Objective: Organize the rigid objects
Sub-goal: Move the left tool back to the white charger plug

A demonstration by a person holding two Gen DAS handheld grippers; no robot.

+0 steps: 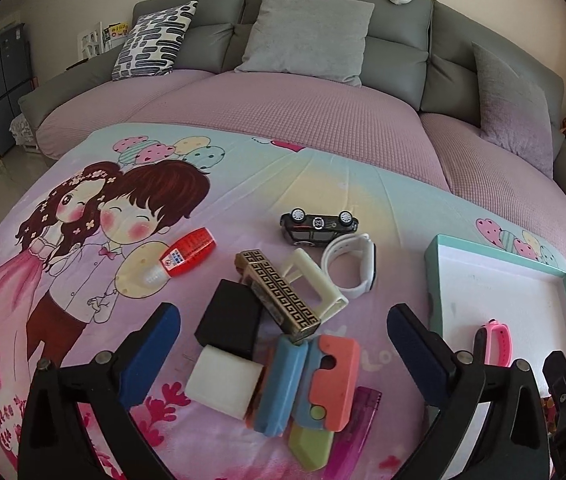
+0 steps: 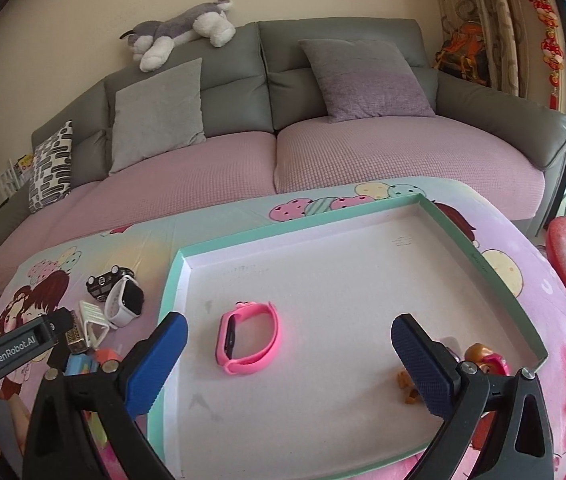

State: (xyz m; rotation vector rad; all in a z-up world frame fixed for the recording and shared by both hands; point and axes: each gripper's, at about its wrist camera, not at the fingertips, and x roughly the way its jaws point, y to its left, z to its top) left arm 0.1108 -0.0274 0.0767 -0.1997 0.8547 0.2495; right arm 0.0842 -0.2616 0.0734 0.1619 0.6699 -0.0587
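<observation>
- A pink watch (image 2: pixel 249 338) is seen lying on its side inside the teal-rimmed tray (image 2: pixel 479 264), near the middle of the white floor; it is touched by neither claw.
- A small toy figure (image 2: pixel 487 360) is also seen in the tray, at its near right corner, partly hidden behind the right claw's finger.
- The sorting is therefore judged to be only begun: two things are in the tray, and most are still outside it.
- Left on the printed cloth beside the tray is a heap: a black box (image 1: pixel 229 318), a white block (image 1: pixel 223 380), a patterned gold bar (image 1: pixel 279 294), a cream frame (image 1: pixel 315 280), a blue piece (image 1: pixel 283 384), an orange piece (image 1: pixel 333 380), a green piece (image 1: pixel 309 446) and a purple lighter (image 1: pixel 353 436).
- Further out, a white watch (image 1: pixel 349 266), an overturned toy car (image 1: pixel 319 226) and a red bottle (image 1: pixel 187 252) lie apart from the heap.
- The left claw (image 1: pixel 283 344) is held above the heap, its jaws wide apart with nothing gripped.
- The right claw (image 2: pixel 289 354) is held over the tray, jaws likewise wide apart and empty, the pink watch lying below and between them.
- The counter stands in front of a sofa (image 2: pixel 363 152).
</observation>
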